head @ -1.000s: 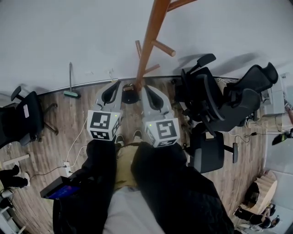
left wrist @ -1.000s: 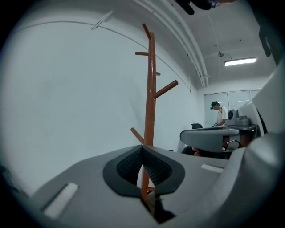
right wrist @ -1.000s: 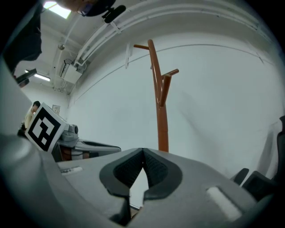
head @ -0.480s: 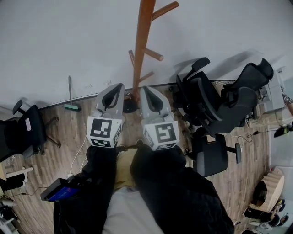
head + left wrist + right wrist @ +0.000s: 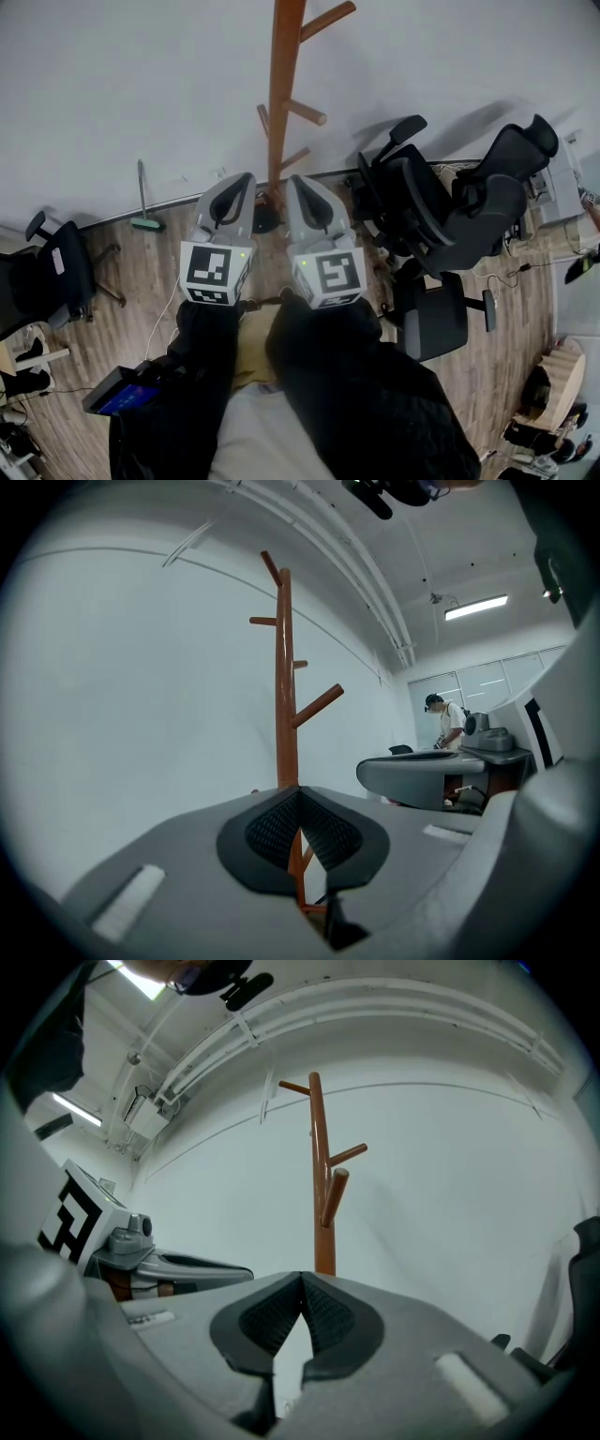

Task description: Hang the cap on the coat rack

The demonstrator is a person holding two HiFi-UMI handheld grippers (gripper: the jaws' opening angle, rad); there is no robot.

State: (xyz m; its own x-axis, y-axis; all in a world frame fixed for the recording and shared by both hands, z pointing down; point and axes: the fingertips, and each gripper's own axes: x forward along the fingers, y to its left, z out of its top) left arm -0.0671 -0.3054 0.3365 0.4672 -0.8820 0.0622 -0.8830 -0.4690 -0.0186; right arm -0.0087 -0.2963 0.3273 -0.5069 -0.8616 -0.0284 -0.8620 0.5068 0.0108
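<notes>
The left gripper (image 5: 244, 180) and right gripper (image 5: 294, 182) sit side by side, each with jaws pressed together on nothing. The rack (image 5: 278, 103) stands straight ahead, its pole rising just beyond and between the two tips, close against the wall (image 5: 112, 84). Its pegs jut out to both sides above the tips. Left of the grippers is open floor (image 5: 141, 239). To their right, chairs (image 5: 441, 211) crowd near the rack's base.
</notes>
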